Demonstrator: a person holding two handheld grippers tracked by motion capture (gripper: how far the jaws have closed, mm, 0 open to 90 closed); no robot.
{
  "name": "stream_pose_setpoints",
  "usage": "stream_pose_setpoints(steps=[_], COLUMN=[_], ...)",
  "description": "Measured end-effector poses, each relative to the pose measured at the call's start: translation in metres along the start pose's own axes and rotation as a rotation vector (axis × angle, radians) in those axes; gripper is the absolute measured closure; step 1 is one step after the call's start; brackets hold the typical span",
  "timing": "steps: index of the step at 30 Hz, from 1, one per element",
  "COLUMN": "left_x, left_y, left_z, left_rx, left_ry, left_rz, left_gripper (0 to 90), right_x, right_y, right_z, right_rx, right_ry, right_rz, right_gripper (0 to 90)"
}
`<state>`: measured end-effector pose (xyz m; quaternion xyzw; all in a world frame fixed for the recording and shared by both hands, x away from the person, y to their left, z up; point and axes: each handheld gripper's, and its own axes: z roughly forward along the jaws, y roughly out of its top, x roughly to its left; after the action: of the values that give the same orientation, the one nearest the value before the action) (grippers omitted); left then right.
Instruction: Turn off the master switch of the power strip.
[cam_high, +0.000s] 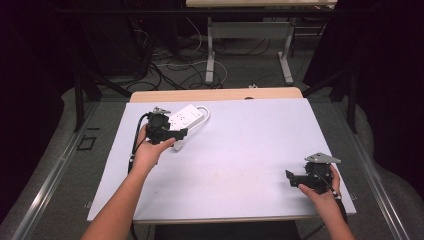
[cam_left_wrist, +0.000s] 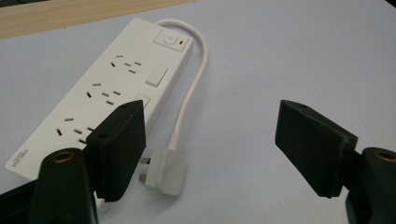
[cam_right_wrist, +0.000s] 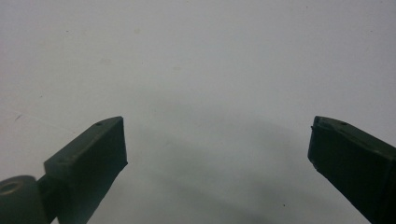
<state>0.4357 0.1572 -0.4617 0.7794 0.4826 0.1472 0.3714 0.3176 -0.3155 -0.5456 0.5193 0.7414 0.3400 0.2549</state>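
Note:
A white power strip (cam_left_wrist: 107, 88) with several sockets and a red-lit switch lies at the table's far left (cam_high: 189, 115). Its white cable (cam_left_wrist: 194, 88) loops round to a white plug (cam_left_wrist: 166, 170) lying flat on the table beside the strip. My left gripper (cam_left_wrist: 210, 144) hangs just above the near end of the strip (cam_high: 179, 134), open, with the plug close to one jaw and no pad touching it. My right gripper (cam_right_wrist: 217, 144) is open over bare table near the front right corner (cam_high: 295, 179), with nothing between its jaws.
The pale grey table top (cam_high: 240, 145) has a wooden strip along its far edge (cam_high: 215, 94). Beyond it stand a desk frame and loose cables on the floor (cam_high: 170, 65). Both forearms come in from the bottom.

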Motion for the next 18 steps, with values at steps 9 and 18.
stream_pose_setpoints(steps=[9,18], left_x=[-0.005,-0.006], left_y=[0.014,0.027], left_z=[0.009,0.019], left_rx=[0.009,0.017], left_ry=[-0.01,-0.033], left_rz=[0.019,0.002], left_gripper=[34.0,40.4], right_x=[0.0,-0.002], right_y=[-0.002,-0.003], right_z=[0.002,-0.001], right_rx=[-0.02,0.003], right_ry=[-0.012,-0.005], right_rz=[0.013,0.015], right_gripper=[4.2,4.2])
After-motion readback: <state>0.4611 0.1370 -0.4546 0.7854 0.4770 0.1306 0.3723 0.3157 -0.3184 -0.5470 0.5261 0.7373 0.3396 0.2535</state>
